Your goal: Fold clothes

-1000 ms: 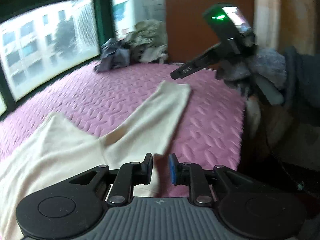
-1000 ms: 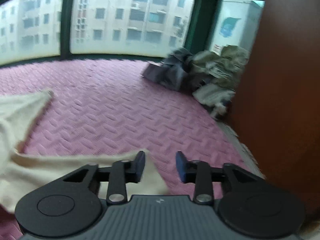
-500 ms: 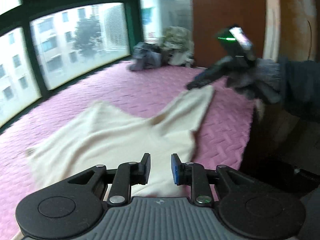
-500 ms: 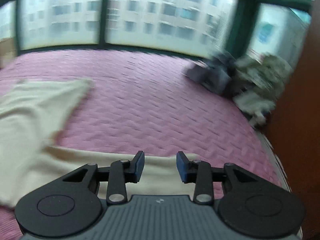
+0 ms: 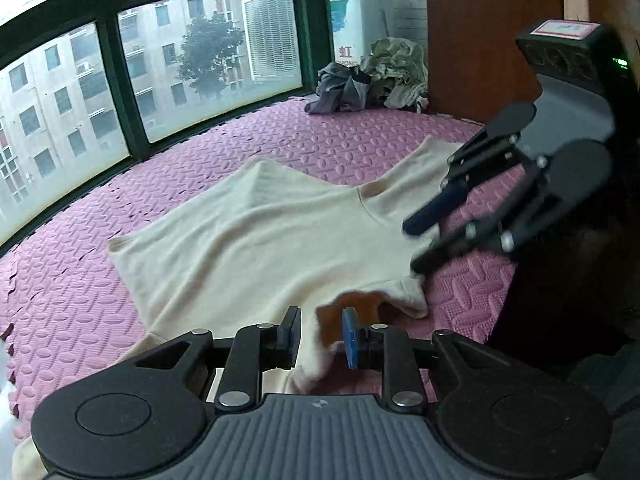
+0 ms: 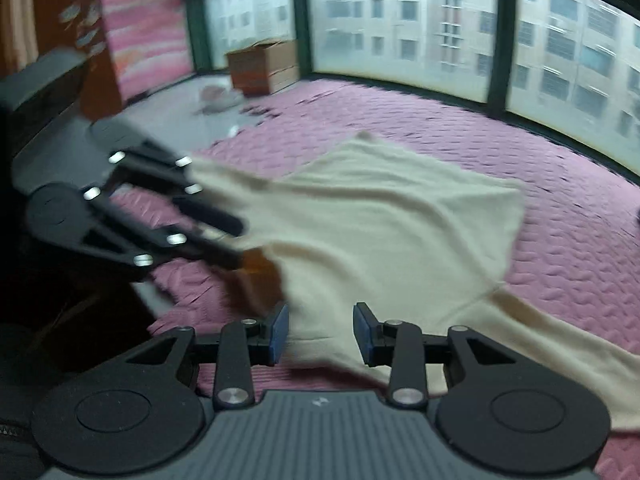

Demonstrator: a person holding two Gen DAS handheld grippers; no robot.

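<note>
As seen from the left wrist, the left gripper has its fingers set narrowly apart, with the near edge of a cream garment lying in the gap between them; no firm pinch on the cloth can be made out. Item: the cream garment, spread flat on a pink foam mat, reaching forward and to both sides of the fingers, with one sleeve running far ahead to the right. Item: the right gripper, ahead and right of the fingers, fingers apart, tips at the garment's right edge; contact cannot be told. Item: a heap of clothes, far ahead by the windows. As seen from the right wrist, which is blurred, the right gripper has its fingers spread fairly wide, cloth lying between them ungripped. Item: the cream garment, extending ahead and to the right. Item: the left gripper, ahead and left of the fingers, its tips at the garment's edge. Item: a cardboard box, far ahead and left.
</note>
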